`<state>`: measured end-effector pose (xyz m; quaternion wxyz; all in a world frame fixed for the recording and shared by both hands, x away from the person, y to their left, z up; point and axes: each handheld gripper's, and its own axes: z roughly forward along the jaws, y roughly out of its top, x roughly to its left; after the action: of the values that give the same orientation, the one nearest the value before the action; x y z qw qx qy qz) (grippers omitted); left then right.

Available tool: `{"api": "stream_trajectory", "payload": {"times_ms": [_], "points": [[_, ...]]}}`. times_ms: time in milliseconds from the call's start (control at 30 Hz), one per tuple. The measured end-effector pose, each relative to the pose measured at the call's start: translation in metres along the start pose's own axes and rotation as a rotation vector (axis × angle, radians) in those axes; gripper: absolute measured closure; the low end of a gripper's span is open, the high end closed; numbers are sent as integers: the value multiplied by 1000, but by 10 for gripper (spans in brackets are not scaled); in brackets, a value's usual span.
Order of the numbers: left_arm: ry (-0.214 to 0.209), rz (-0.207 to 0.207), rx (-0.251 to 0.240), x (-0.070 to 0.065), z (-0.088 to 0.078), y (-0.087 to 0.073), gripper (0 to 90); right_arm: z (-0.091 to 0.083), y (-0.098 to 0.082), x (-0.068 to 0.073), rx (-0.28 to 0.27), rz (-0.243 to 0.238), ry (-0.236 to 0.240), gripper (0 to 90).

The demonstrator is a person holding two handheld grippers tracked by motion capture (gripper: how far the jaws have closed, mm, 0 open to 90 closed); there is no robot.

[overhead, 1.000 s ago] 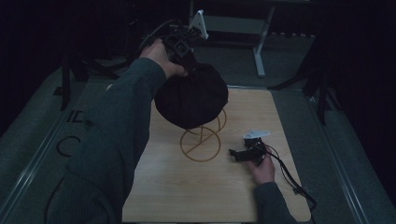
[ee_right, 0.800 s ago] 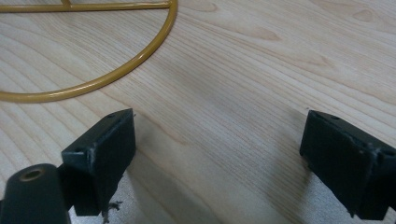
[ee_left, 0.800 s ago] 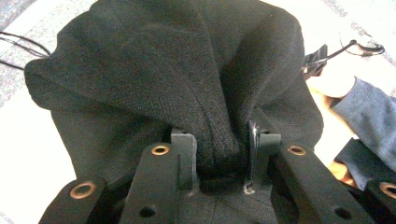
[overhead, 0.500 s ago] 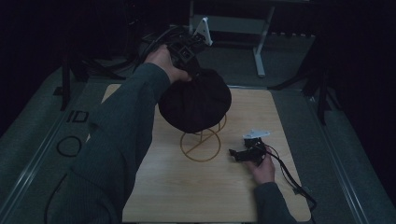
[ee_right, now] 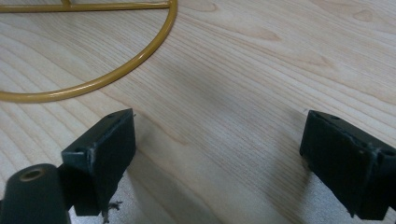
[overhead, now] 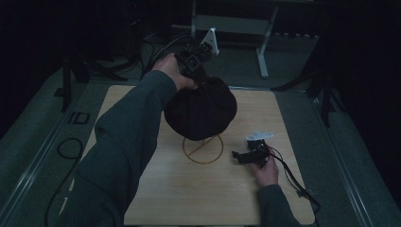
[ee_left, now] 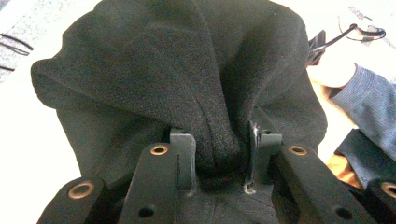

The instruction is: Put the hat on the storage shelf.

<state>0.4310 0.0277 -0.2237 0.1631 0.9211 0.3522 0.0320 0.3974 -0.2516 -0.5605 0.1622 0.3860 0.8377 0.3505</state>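
- Left gripper (overhead: 195,64): I held it raised over the far half of the table, its jaws clamped on a gathered fold at the crown of the black hat (overhead: 201,109). In the left gripper view the fold (ee_left: 219,140) sat pinched between the two pads, with the rest of the cloth spreading away beyond them.
- Black hat: dark, soft knitted fabric, hanging rounded below my left gripper and above the gold wire stand (overhead: 203,149). Whether it touched the stand's upright I could not tell, since the hat covered that part.
- Gold wire stand: ring-shaped base with a crossbar, lying flat on the wooden table (overhead: 142,198) near its middle. An arc of the ring (ee_right: 116,74) showed in the right gripper view.
- Right gripper (overhead: 243,156): I rested it low at the table, just beside the ring on its right, jaws spread wide with nothing between them; bare wood grain lay in the gap.
- Cable (overhead: 288,175): trailed from my right gripper toward the table's near right edge.
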Motion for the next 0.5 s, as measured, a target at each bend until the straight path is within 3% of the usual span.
{"api": "stream_trajectory", "payload": {"times_ms": [500], "points": [[-17,10,23,-2,16,-3,689,0,0,0,0,0,0,102]]}}
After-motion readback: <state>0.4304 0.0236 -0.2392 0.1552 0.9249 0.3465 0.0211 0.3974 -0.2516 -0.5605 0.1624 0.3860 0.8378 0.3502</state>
